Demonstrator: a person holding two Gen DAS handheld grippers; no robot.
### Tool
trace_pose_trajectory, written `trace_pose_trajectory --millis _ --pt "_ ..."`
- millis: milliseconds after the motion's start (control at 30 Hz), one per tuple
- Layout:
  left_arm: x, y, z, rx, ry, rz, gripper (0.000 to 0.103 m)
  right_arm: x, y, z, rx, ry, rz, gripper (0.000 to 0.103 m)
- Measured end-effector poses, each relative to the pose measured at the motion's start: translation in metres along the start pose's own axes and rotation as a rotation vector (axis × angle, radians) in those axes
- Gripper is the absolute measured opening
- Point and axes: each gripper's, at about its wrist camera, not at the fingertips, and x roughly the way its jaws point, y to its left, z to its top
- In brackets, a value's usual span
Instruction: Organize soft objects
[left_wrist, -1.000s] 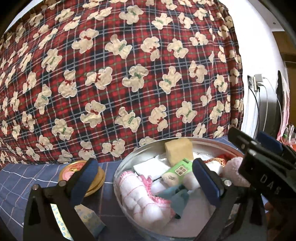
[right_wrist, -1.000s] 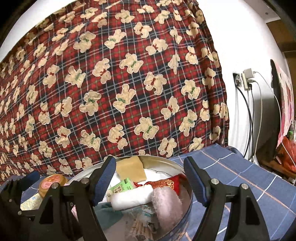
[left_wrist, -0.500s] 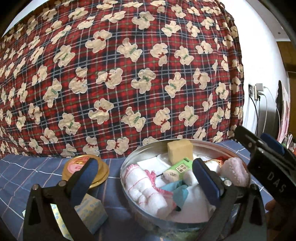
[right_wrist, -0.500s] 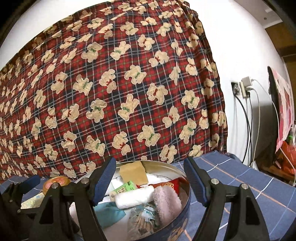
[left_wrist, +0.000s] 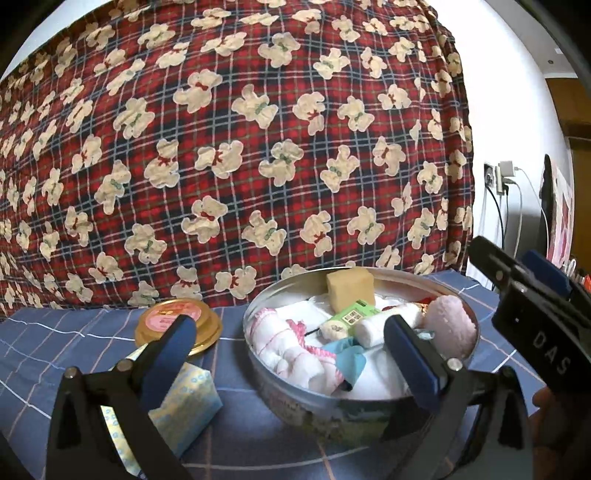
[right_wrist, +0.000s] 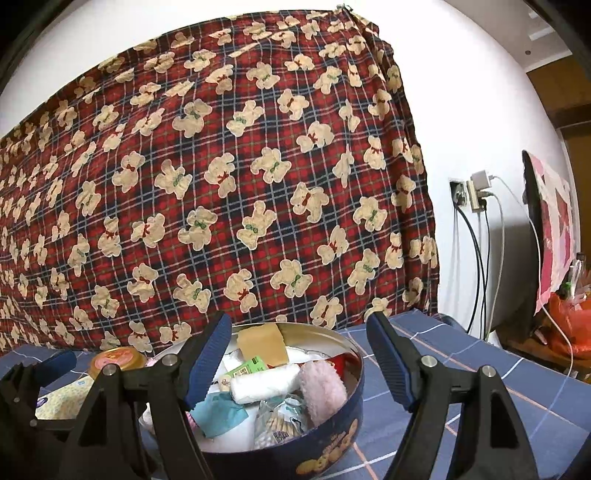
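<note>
A round blue cookie tin (left_wrist: 334, 413) (right_wrist: 325, 446) stands on the blue checked cloth, filled with soft items: a tan sponge block (left_wrist: 350, 285) (right_wrist: 263, 347), a white rolled cloth (left_wrist: 388, 323) (right_wrist: 266, 380), a pink fluffy piece (left_wrist: 448, 328) (right_wrist: 322, 391), a white-and-pink towel (left_wrist: 291, 347), a teal cloth (left_wrist: 349, 356) (right_wrist: 218, 413) and a small green packet (left_wrist: 351, 314). My left gripper (left_wrist: 288, 354) is open and empty, just in front of the tin's left half. My right gripper (right_wrist: 299, 365) is open and empty over the tin; it also shows in the left wrist view (left_wrist: 535, 314).
A yellow-lidded jar (left_wrist: 177, 325) (right_wrist: 118, 360) and a pale yellow-blue tissue pack (left_wrist: 184, 402) (right_wrist: 62, 398) lie left of the tin. A red plaid bear-print blanket (left_wrist: 240, 147) hangs behind. A wall socket with cables (right_wrist: 476, 199) and a dark panel (right_wrist: 535, 240) are at the right.
Both grippers have pulled back and tilted up from the tin, so more of the blanket and wall shows. The jaws stayed open and empty. The tin's contents have not moved.
</note>
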Motion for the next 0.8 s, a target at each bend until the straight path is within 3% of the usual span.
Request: trace_pose_trajectory --millis 500,800 --pt "-0.018 0.012 -0.004 -0.029 -0.001 0.014 0.103 -0.03 0.011 0.0 -0.047 -0.064 -0.034 0.078" --pt "-0.027 0.012 -0.003 -0.022 -0.04 0.022 0.103 -0.034 0.016 0.0 -0.066 -0.082 -0.028 0.078"
